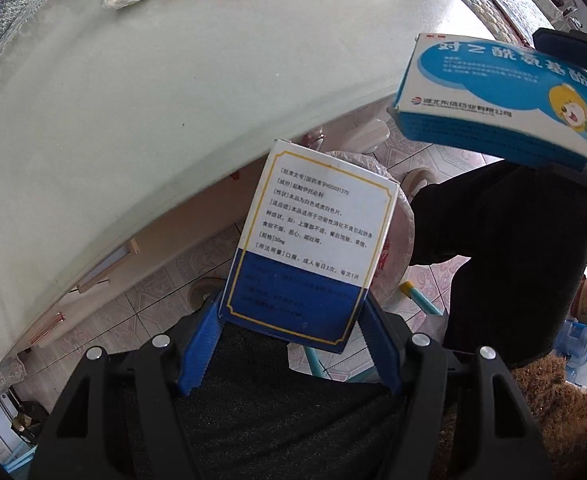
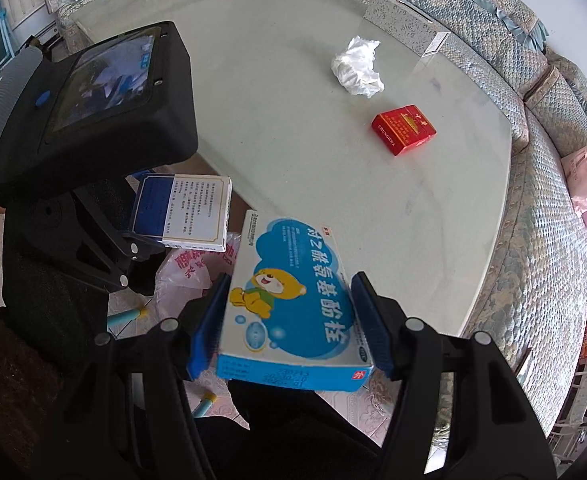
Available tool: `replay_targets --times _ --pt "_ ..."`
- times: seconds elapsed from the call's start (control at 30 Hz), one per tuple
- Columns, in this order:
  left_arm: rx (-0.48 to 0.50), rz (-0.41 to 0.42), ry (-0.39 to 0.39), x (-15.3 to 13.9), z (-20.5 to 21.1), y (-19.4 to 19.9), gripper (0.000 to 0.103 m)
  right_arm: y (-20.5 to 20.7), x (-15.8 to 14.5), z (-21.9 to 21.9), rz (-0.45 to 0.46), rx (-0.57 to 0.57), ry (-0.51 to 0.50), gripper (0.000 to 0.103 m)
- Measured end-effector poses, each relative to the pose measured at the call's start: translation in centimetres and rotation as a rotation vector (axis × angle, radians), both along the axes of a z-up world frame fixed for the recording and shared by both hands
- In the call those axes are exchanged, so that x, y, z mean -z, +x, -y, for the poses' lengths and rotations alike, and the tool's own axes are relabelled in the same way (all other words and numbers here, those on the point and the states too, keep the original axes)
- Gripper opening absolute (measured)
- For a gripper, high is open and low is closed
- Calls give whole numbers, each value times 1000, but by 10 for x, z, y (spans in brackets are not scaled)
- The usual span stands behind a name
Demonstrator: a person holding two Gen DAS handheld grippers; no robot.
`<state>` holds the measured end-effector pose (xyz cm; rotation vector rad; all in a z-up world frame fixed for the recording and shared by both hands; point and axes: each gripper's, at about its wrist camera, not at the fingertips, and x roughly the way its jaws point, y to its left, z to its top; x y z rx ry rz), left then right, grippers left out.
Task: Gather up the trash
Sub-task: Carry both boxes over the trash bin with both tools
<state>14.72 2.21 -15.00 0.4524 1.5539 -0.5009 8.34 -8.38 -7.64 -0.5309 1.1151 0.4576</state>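
Left gripper [image 1: 289,320]: pointed straight down past the near edge of the glass-topped table [image 1: 133,120], blue pads pinching the lower blue end of a white-and-blue medicine box [image 1: 313,248]; box held upright along the fingers, above a clear plastic bag [image 1: 393,240] on the tiled floor. Seen from the right wrist view, this gripper's black body and rear screen sit at left, the same box clamped side-on beside the table edge. Right gripper [image 2: 289,320]: tilted steeply downward, pads pressed against the two long sides of a light-blue cartoon-bear medicine box [image 2: 293,300], printed face up toward the camera; box held over the table's near edge, just beside the other gripper. Both boxes are off the tabletop, near each other, not touching. On the table, well apart from both grippers: a crumpled white tissue [image 2: 359,66], a red cigarette pack [image 2: 403,130], a silver patterned box [image 2: 407,28] at the far rim. A quilted sofa [image 2: 533,200] curves round the table. A dark-clad leg shows below the grippers.
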Motion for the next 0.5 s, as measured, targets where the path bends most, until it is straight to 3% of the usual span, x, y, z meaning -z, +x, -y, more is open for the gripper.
replay_targets --times 0.5 --pt "9 -68 28 41 -4 -23 65 -25 41 -11 -60 -29 -38 61"
